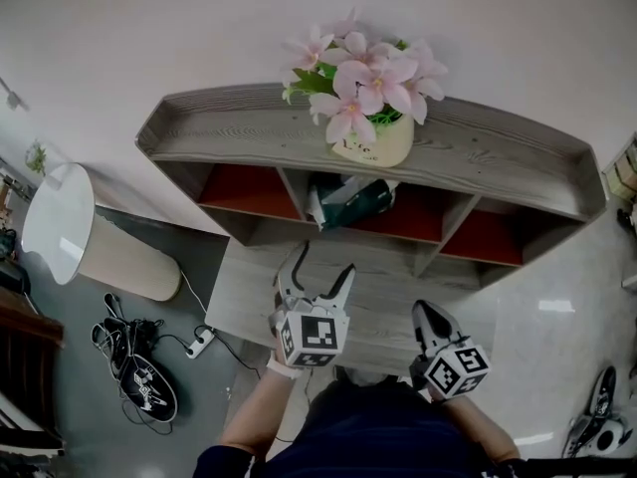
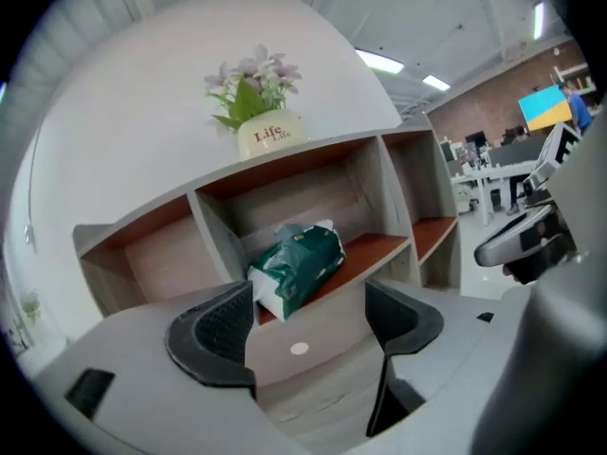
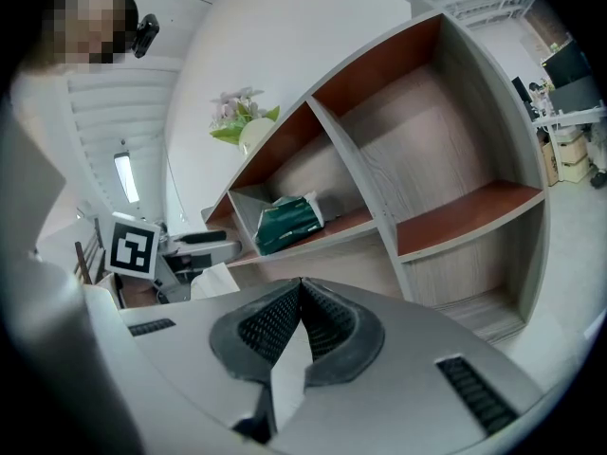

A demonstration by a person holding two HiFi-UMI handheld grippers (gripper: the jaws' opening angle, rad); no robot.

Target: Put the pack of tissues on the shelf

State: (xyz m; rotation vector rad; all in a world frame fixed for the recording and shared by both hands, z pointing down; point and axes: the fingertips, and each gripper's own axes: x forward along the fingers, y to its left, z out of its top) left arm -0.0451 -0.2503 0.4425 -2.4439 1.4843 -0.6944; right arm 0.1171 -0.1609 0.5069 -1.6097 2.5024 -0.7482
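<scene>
Pack of tissues (image 1: 348, 200) is located in the middle compartment of the shelf (image 1: 478, 139), below the flower pot (image 1: 374, 139) and just beside the compartment's left divider. The pack lies tilted. Its long axis runs obliquely across the red board, and the white end is turned toward the front edge, which it appears to overhang slightly. Left tool (image 1: 324, 259) is held over the bench straight in front of that compartment, clear of the pack. Its jaws are spread wide and nothing is pinched; in the left gripper view the pack (image 2: 296, 268) is framed between and beyond the pads, not touched by them. Right tool (image 1: 428, 315) is held lower and off to the right of the pack's line. Its jaws are pressed together on nothing (image 3: 301, 297). The placement is judged done as things lie. Should a seating push be wanted, the left tool is the nearer and is already lined up; the push would best be applied to the near white end, straight ahead and slightly up.
</scene>
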